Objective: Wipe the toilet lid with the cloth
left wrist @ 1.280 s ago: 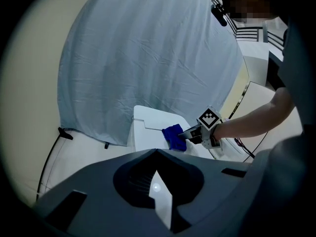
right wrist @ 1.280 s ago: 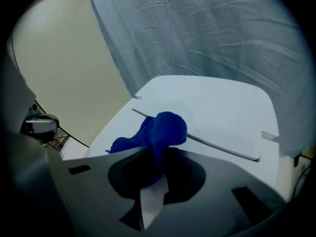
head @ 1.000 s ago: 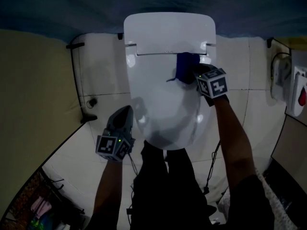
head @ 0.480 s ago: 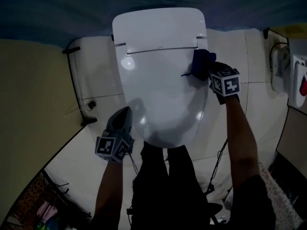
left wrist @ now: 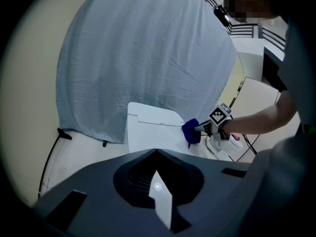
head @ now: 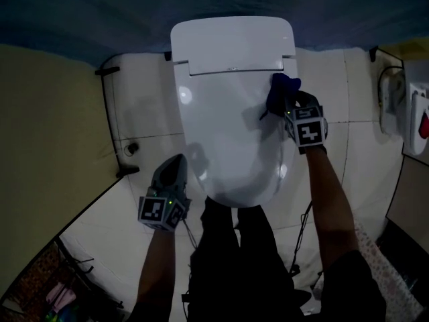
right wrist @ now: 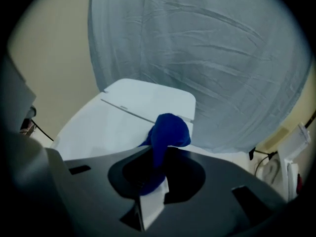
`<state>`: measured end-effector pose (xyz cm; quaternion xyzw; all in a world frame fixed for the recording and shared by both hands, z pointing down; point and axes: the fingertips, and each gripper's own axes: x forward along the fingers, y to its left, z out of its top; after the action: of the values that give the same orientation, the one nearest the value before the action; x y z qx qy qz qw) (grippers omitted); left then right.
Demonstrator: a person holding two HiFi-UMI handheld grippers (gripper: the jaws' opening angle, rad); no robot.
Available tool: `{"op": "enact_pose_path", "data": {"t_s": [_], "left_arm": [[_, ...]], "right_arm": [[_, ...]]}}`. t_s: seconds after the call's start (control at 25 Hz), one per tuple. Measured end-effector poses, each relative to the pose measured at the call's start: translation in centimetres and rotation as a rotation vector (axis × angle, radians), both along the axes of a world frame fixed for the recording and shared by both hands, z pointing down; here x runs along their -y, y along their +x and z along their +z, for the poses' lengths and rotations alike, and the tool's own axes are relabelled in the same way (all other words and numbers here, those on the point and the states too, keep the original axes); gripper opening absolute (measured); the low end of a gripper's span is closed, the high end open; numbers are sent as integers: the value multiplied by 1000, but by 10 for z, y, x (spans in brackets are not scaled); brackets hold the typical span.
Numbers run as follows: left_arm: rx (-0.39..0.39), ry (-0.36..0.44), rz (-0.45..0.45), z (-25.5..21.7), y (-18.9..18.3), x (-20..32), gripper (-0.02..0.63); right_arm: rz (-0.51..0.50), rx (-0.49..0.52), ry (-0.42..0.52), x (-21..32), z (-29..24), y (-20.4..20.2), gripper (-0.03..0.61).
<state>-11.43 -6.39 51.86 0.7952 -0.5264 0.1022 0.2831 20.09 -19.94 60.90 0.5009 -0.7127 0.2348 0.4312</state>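
The white toilet lid (head: 224, 133) is down and fills the middle of the head view. A dark blue cloth (head: 279, 91) lies bunched on the lid's right rim, just below the hinge. My right gripper (head: 287, 104) is shut on the cloth, and its marker cube is behind it over the rim. In the right gripper view the cloth (right wrist: 165, 135) rises out of the jaws above the lid (right wrist: 106, 130). My left gripper (head: 174, 163) hangs shut and empty beside the lid's front left, off the toilet. From the left gripper view the cloth (left wrist: 191, 132) shows ahead.
The toilet's rear unit (head: 231, 39) stands against a pale blue sheet (left wrist: 143, 53). A white wall box with cables (head: 410, 123) is at the right. The person's dark-clad legs (head: 234, 260) stand at the toilet's front. A black cable (head: 127, 149) lies on the floor to the left.
The right gripper has slid the cloth from near the hinge out to the lid's right rim. The left gripper has stayed by the front left. The head view has shifted slightly.
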Motion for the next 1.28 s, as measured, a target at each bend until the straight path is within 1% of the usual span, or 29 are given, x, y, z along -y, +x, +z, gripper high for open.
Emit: {"op": "enact_pose_path", "data": {"t_s": [0.04, 0.12, 0.24, 0.36, 0.44, 0.56, 0.64, 0.72, 0.8, 0.88, 1.0, 1.12, 1.2, 1.28], "left_arm": [[-1, 13, 13, -3, 0, -2, -9], [-10, 20, 17, -6, -4, -7, -9], [-22, 19, -34, -11, -16, -10, -9], [-43, 16, -88, -20, -36, -18, -9], [-28, 14, -116, -22, -53, -23, -9], [-13, 5, -167, -22, -75, -34, -9], [-9, -3, -196, -20, -88, -42, -8], [-2, -14, -212, -14, -97, -51, -9], [-3, -27, -219, -6, -102, -58, -8], [-15, -37, -220, -2, -102, -59, -9], [-24, -47, -208, 6, -97, -59, -8], [-11, -57, -178, 15, -86, -56, -9], [-13, -70, -165, 20, -77, -52, -9], [-17, -73, -151, 21, -68, -47, -9]], "right_arm": [[-19, 27, 25, -5, -8, -18, 57], [-89, 77, 68, -21, -25, -61, 56], [-194, 167, 117, -42, -50, -124, 57], [-269, 274, 91, -60, -76, -191, 57], [-305, 347, 82, -68, -84, -235, 57], [-371, 415, 36, -84, -82, -291, 57], [-386, 475, -17, -95, -75, -322, 57], [-377, 522, -68, -102, -63, -343, 57], [-369, 503, -99, -101, -42, -350, 56], [-376, 425, -119, -96, -16, -341, 57], [-392, 299, -141, -84, 15, -309, 57], [-406, 209, -143, -76, 33, -274, 57], [-413, 172, -138, -74, 39, -255, 57], [-413, 164, -129, -73, 40, -242, 57]]}}
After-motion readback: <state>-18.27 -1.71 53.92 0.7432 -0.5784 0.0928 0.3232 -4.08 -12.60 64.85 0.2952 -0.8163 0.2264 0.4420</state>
